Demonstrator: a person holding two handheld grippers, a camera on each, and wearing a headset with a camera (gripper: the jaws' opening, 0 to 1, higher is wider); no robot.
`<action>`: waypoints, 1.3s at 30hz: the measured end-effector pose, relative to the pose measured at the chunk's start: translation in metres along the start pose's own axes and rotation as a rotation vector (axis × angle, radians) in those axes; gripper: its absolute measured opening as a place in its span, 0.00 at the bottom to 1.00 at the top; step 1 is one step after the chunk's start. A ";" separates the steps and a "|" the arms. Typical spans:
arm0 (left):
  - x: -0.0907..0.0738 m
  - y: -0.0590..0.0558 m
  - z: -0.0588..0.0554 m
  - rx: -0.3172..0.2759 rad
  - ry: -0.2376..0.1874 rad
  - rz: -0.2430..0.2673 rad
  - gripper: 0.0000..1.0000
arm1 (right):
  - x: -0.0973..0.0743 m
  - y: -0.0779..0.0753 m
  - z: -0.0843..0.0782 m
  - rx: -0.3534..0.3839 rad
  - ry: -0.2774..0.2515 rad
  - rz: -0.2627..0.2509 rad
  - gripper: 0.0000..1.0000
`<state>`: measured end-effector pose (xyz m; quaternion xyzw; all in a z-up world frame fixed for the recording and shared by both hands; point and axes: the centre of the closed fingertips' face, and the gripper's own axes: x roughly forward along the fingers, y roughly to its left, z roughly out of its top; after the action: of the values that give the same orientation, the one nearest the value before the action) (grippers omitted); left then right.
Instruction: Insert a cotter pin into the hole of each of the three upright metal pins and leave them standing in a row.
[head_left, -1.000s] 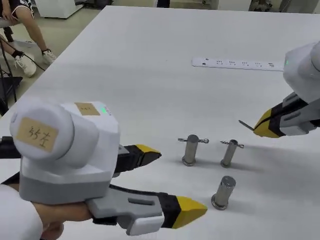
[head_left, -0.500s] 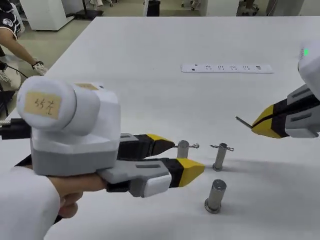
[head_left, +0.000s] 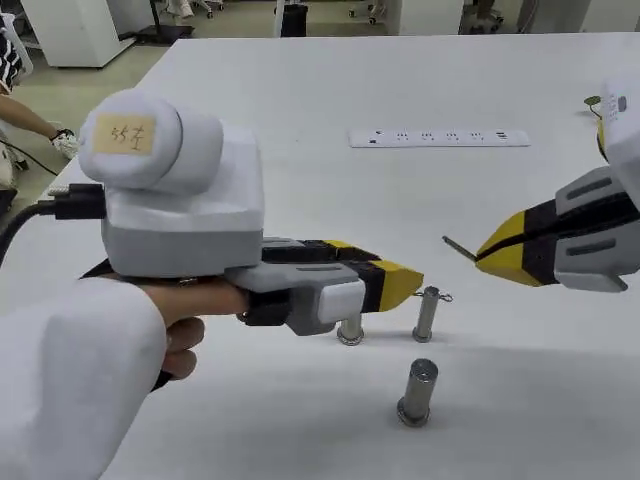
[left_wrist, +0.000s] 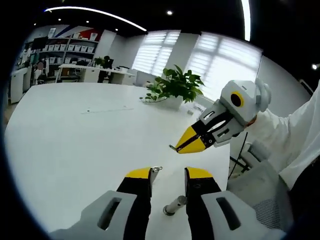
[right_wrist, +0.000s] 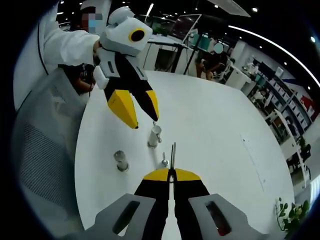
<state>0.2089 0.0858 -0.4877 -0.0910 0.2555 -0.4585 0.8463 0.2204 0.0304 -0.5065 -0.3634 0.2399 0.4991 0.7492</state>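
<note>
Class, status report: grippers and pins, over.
Left gripper open. Right gripper shut on thin metal cotter pin. Nearest upright steel pin bare, approach looks open.

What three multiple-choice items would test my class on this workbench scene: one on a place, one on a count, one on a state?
1. Where does the power strip lie on the table?
A. Beyond the metal pins, toward the far edge
B. At the near edge, in front of the pins
C. Propped on top of a pin

2. How many metal pins stand upright?
A. Two
B. Three
C. Five

3. What state is the right gripper in?
A. Open and empty
B. Shut on a metal pin
C. Shut on a cotter pin

Key:
1 A, as the head view shows the strip well past the pins.
2 B, as the right gripper view shows three standing.
3 C, as a thin wire juts from its closed yellow tips.
</note>
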 end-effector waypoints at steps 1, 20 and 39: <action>0.001 -0.001 0.000 -0.003 0.005 -0.007 0.21 | 0.000 0.001 0.001 0.000 -0.003 -0.002 0.00; 0.010 -0.012 0.009 -0.064 -0.007 -0.066 0.07 | 0.000 0.017 0.025 -0.084 -0.059 -0.005 0.00; 0.015 -0.013 0.005 -0.059 0.016 -0.070 0.01 | 0.001 0.023 0.030 -0.127 -0.067 0.005 0.00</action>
<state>0.2088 0.0660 -0.4840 -0.1212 0.2723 -0.4807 0.8247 0.1999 0.0602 -0.4956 -0.3926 0.1837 0.5271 0.7310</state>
